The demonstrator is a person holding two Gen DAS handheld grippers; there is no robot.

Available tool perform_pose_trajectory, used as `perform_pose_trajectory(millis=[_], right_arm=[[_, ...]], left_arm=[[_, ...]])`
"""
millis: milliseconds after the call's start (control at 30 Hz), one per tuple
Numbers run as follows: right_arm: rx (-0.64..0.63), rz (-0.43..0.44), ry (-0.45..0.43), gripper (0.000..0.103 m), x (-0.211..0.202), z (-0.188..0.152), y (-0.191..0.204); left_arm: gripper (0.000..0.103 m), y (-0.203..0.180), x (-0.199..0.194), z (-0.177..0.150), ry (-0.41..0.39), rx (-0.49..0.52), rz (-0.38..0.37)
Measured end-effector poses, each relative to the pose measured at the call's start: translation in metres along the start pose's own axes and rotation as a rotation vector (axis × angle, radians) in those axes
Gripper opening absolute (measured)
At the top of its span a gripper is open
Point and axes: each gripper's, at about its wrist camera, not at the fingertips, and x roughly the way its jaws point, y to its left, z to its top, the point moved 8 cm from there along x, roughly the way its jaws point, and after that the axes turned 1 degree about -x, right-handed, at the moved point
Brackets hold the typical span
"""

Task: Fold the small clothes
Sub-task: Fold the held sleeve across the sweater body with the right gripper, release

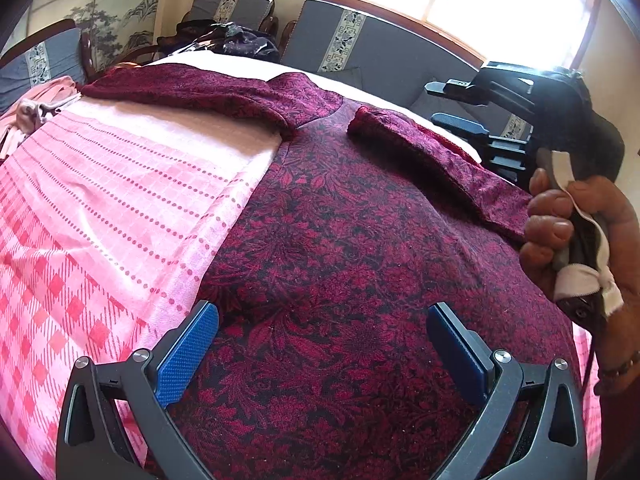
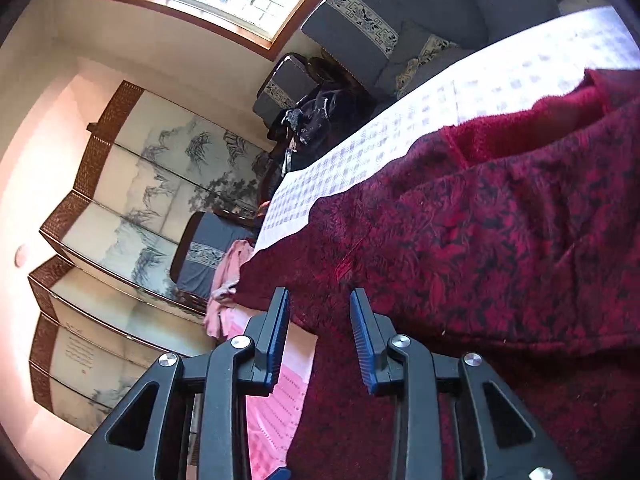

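A pink checked cloth [image 1: 100,208] covers the bench, with a crumpled pink garment [image 1: 36,110] at its far left edge. On it lies the dark red patterned top [image 1: 340,240], spread flat, its long axis running from the near edge toward the far side, the neck end far. One sleeve [image 1: 192,88] stretches out to the far left; the other sleeve [image 1: 436,164] is folded in across the body on the right. The left tongs [image 1: 322,354] hang over the near part of the top, jaws wide apart with nothing between them. The right tongs [image 2: 319,332], rolled sideways, hover above the top's left edge, jaws only a little apart, with no fabric between them. A hand [image 1: 576,240] grips the right tool's handle at the far right.
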Motion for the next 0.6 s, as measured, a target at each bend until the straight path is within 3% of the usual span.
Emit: perform_pose_trajectory(millis=[100, 233, 300, 400, 500, 600], right_arm=[[-0.009, -0.060, 0.041, 0.028, 0.028, 0.004, -0.013], [-0.087, -0.178, 0.148, 0.026, 0.058, -0.029, -0.039], [-0.137, -0.212, 0.142, 0.023, 0.057, -0.030, -0.038], [-0.096, -0.189, 0.145, 0.026, 0.050, -0.028, -0.038], [-0.104, -0.138, 0.078, 0.026, 0.026, -0.029, -0.026], [-0.128, -0.162, 0.035, 0.028, -0.003, -0.044, -0.024]], left_arm=[[0.103, 0.000, 0.002, 0.000, 0.007, 0.010, 0.019], [0.103, -0.003, 0.005, -0.001, 0.016, 0.038, 0.054], [0.103, -0.004, 0.006, -0.001, 0.020, 0.049, 0.068], [0.103, -0.006, 0.007, -0.001, 0.020, 0.067, 0.094], [0.103, -0.005, 0.005, 0.000, 0.008, 0.081, 0.119], [0.103, -0.004, 0.003, 0.000, 0.004, 0.087, 0.128]])
